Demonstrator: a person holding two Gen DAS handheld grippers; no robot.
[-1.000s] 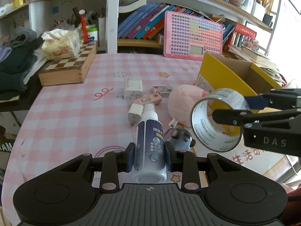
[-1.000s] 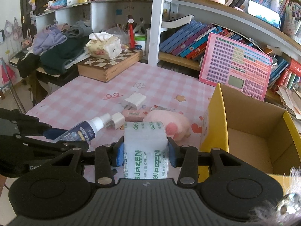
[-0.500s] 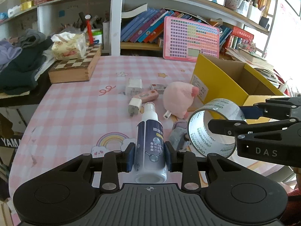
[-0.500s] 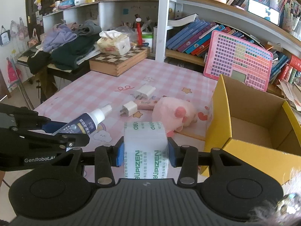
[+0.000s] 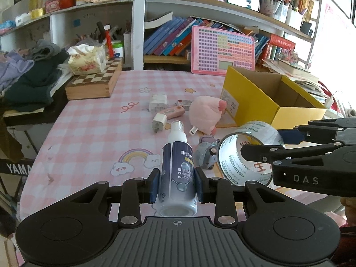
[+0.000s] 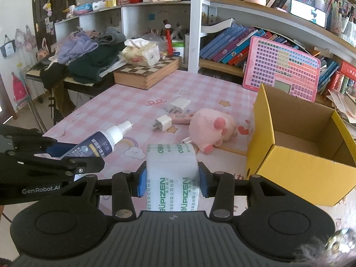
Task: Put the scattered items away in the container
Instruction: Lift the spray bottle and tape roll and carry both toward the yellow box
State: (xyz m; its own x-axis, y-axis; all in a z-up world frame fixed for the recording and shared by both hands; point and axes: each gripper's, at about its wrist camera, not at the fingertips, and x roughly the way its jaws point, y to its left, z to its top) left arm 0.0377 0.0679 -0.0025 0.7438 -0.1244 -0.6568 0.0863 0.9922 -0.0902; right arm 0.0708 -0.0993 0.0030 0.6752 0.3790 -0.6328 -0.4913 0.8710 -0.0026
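Left tool (image 5: 176,185): clamped on a spray bottle (image 5: 178,173), navy label, white nozzle pointing away toward 12 o'clock; bottle held clear above the surface (image 5: 93,138).

Right tool (image 6: 172,185): clamped on a roll of clear packing tape (image 6: 172,178) with green lettering, pads pressing its two flat sides; in the left wrist view the roll (image 5: 247,153) hangs at 3 o'clock of the bottle.

Container: yellow cardboard box (image 6: 296,155), open top, nothing visible inside, at 2 o'clock of the tape in the right wrist view.

Loose items on the pink checked surface:
- pink plush toy (image 6: 211,129), lying just beside the box, at its 9 o'clock.
- two white plug chargers (image 6: 163,123), (image 6: 180,106), at 10 o'clock of the plush.
- small pink flat item (image 5: 172,112), between the chargers.
- small grey item (image 5: 205,154), partly hidden behind the tape roll in the left wrist view.

Surroundings: wooden chess box (image 6: 149,73) with a tissue pack (image 6: 142,52) on it, pink keyboard toy (image 6: 282,69) leaning against the bookshelf.
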